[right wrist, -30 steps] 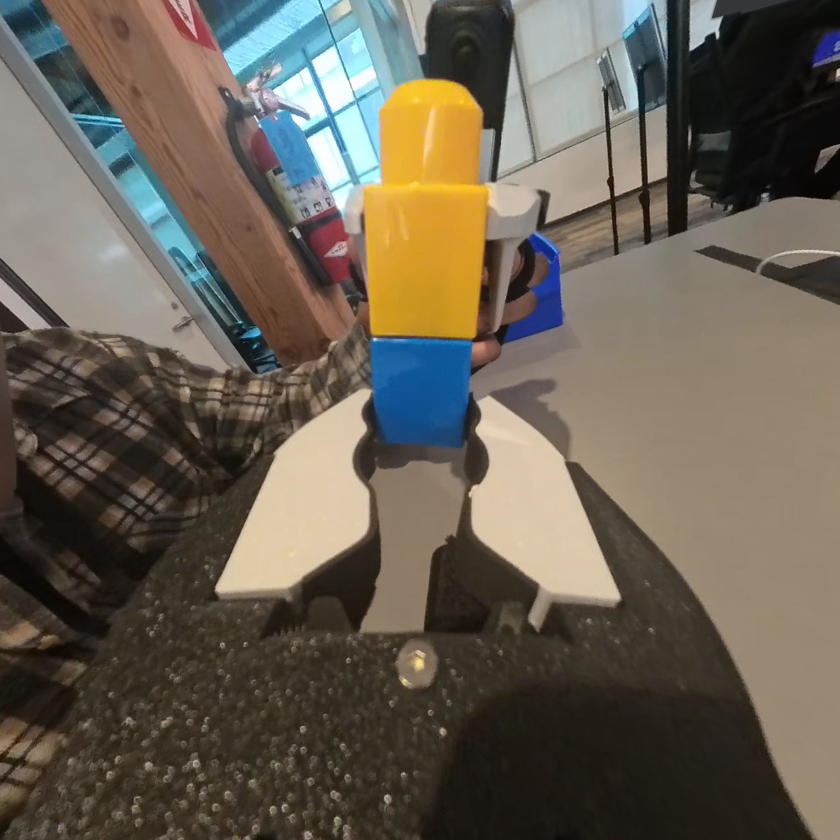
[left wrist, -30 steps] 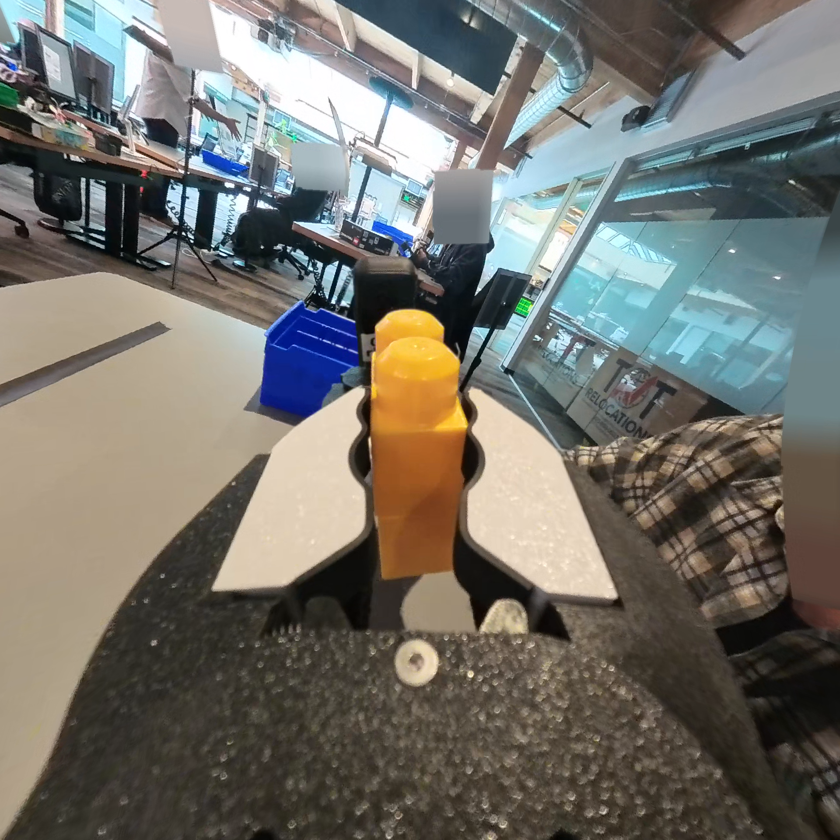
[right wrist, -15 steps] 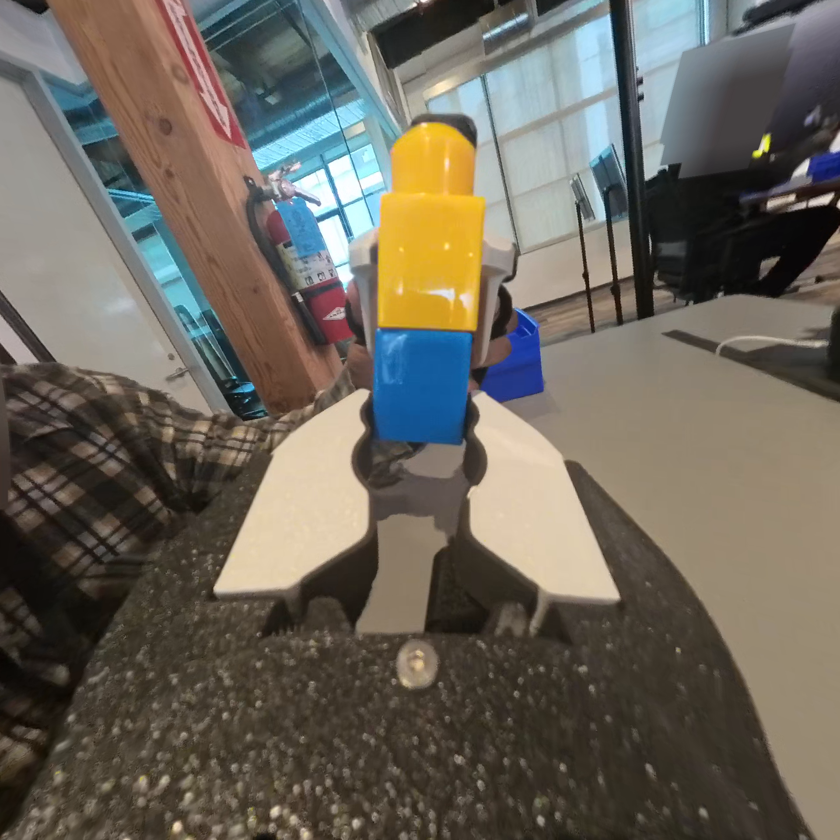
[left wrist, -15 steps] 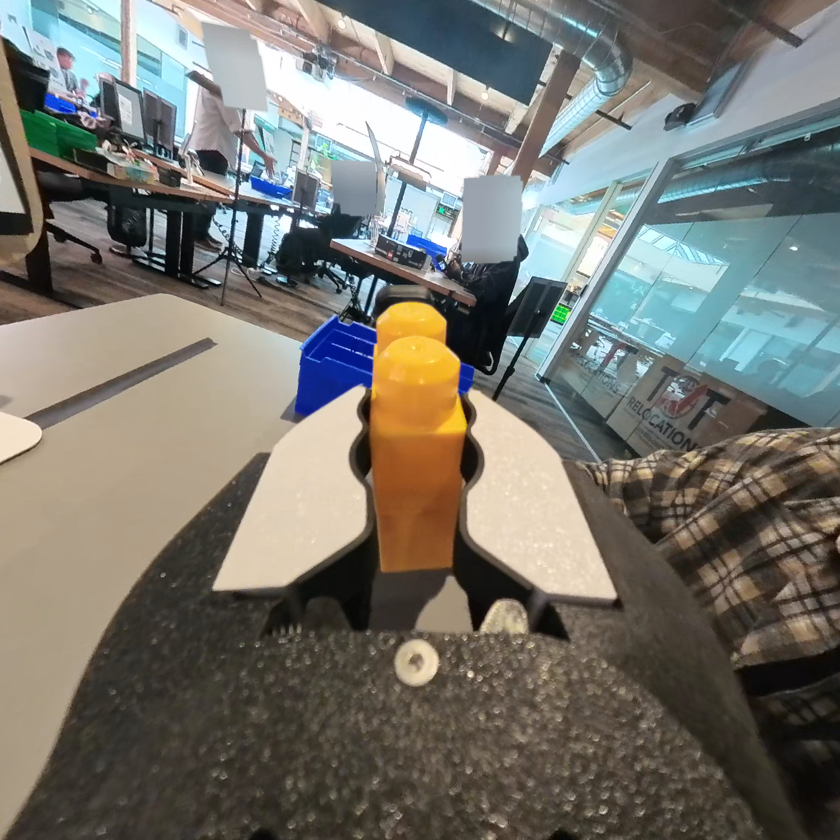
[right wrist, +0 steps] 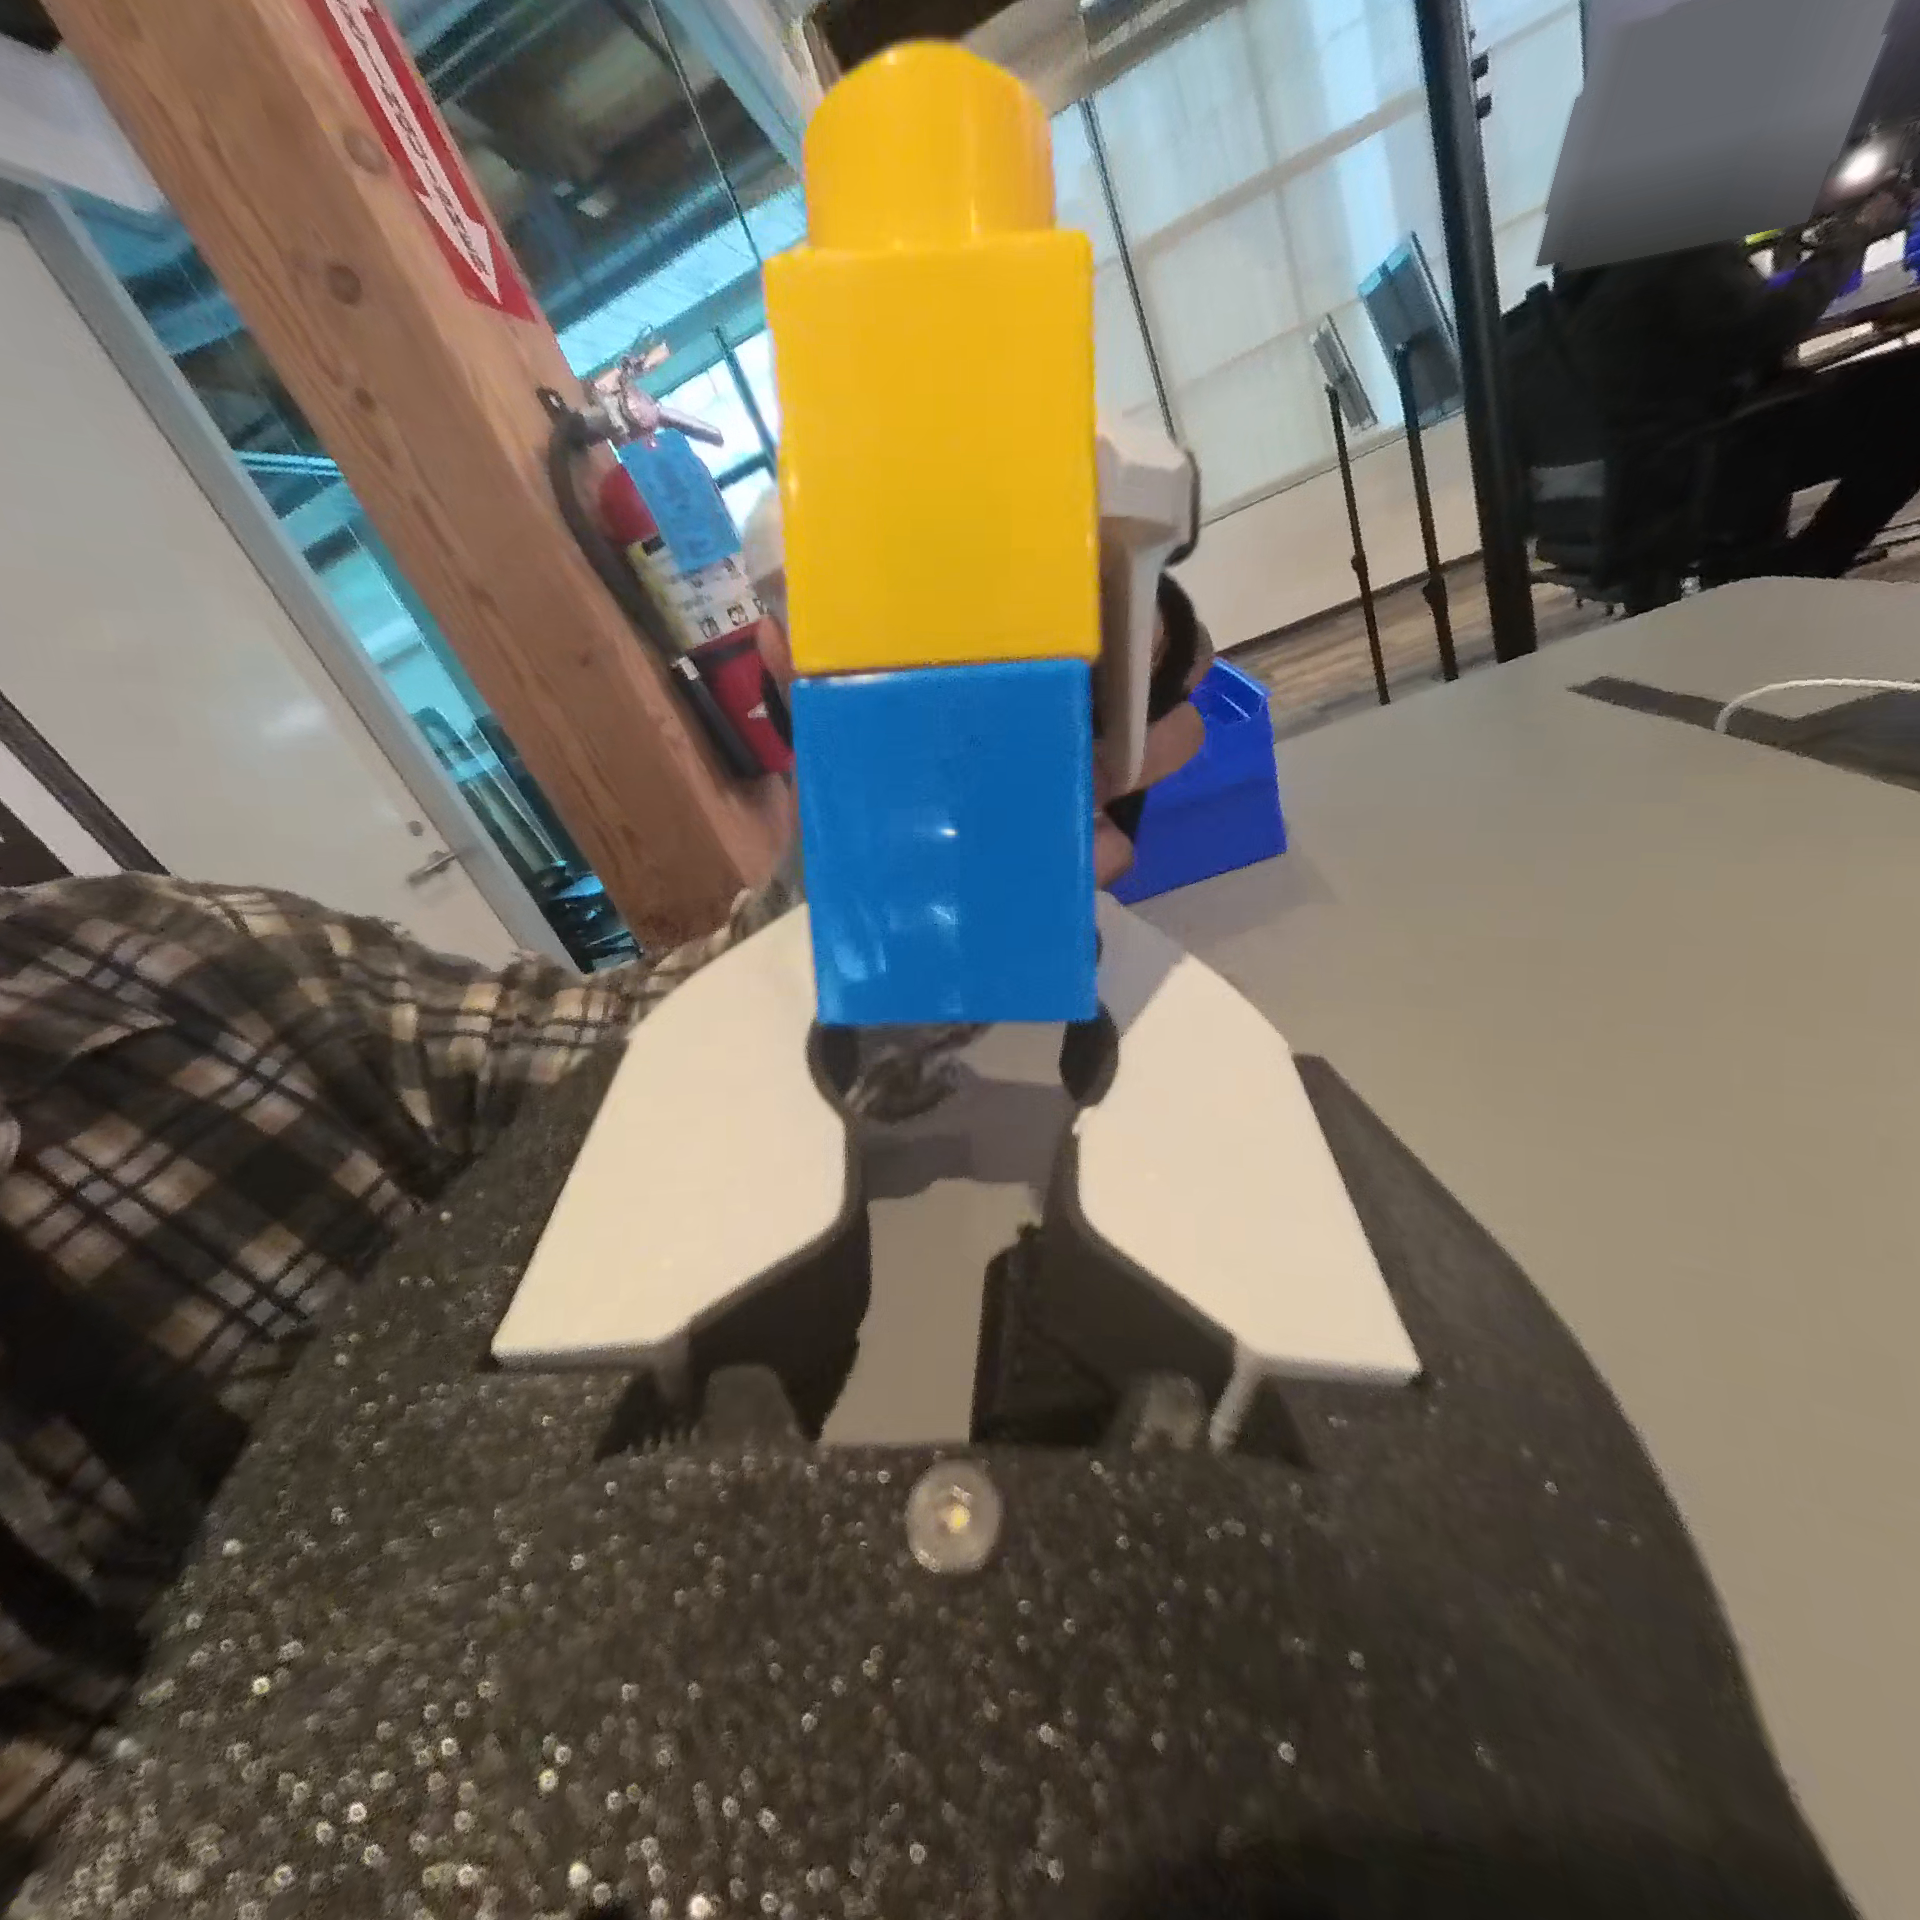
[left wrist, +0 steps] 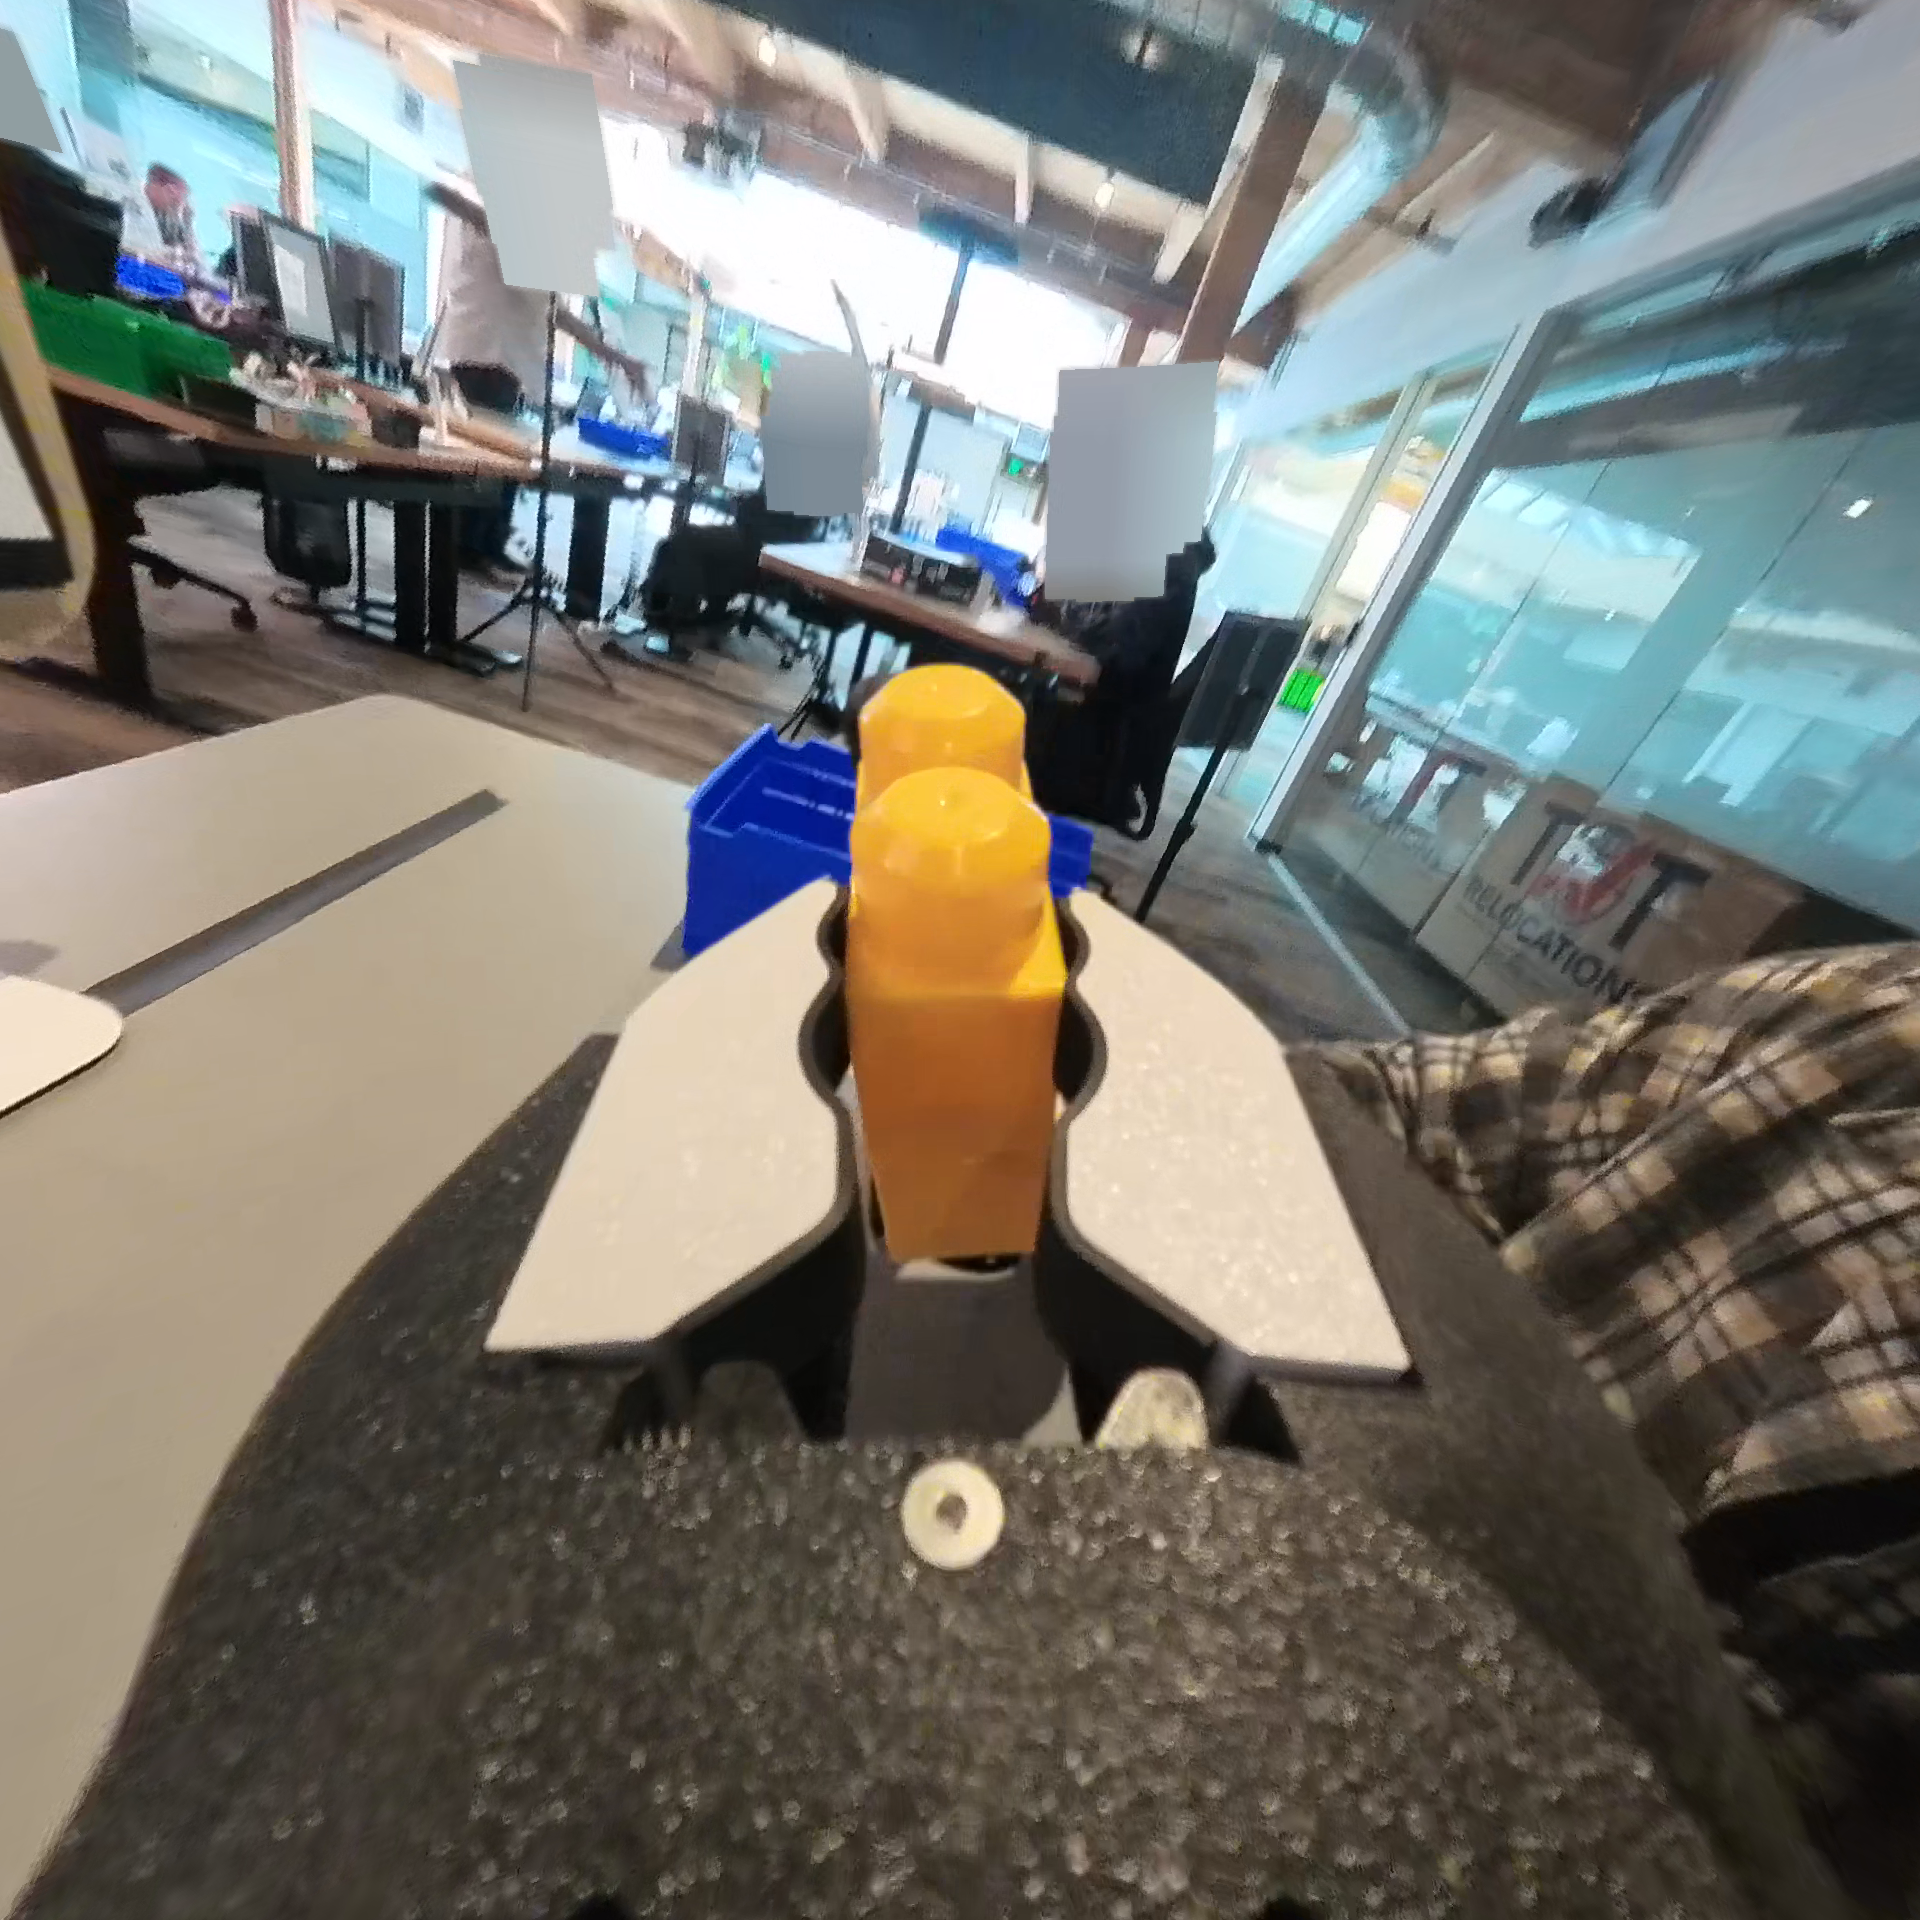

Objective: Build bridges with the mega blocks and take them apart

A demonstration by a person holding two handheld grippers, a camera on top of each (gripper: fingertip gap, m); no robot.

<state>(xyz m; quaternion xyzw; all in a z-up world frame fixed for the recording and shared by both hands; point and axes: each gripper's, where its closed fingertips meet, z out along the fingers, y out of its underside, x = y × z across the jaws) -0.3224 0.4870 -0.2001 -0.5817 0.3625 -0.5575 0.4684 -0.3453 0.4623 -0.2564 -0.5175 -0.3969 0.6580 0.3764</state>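
My left gripper is shut on an orange-yellow two-stud mega block, which points away from me, above the grey table. My right gripper is shut on the lower end of a blue block. The yellow block sits directly on top of it, touching. In the right wrist view, a white finger of the left gripper shows behind the yellow block, with a hand below it. The blue block is hidden in the left wrist view.
A blue bin stands at the far table edge and also shows in the right wrist view. A plaid sleeve lies to the right. A white flat object and a white cable lie on the table. Left tips to right tips: about 6 cm. About 35 cm separates my right fingertips from the white flat object.
Both grippers keep their grip. The background has shifted in both views, so the pair has swung together. The blue and yellow stack looks larger and nearer in the right wrist view.
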